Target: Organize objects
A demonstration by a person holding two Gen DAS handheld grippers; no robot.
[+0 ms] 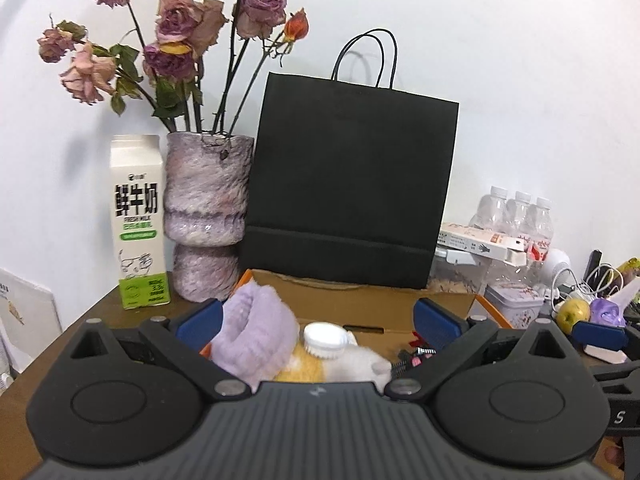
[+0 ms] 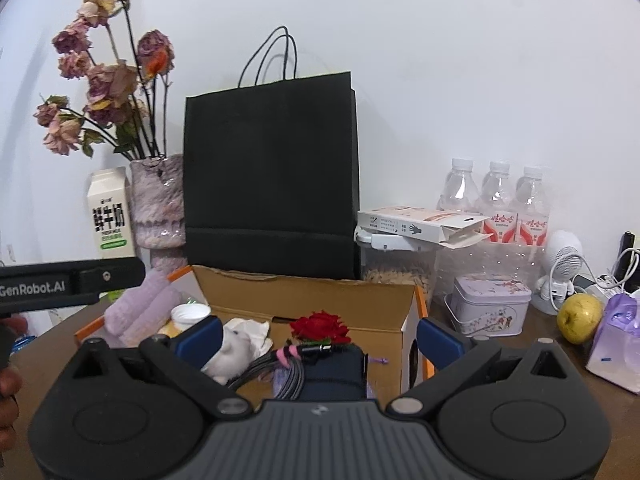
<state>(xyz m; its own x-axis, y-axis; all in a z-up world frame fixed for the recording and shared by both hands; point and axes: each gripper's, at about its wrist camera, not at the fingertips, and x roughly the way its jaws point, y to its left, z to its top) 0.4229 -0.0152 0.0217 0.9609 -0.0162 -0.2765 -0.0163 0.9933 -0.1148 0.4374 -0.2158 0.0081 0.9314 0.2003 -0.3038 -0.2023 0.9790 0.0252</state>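
On a brown table (image 2: 520, 364) against a white wall (image 2: 440, 60), the open cardboard box (image 2: 320, 300) – lilac towel (image 1: 252, 332) inside – lies between the wide-open, empty left gripper (image 1: 316, 320) and right gripper (image 2: 320, 336).

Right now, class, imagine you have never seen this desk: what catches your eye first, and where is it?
A tall black paper bag stands against the wall behind an open cardboard box crammed with odds and ends, a red rose among them. To the bag's left, wilted roses droop from a fuzzy purple vase next to a milk carton.
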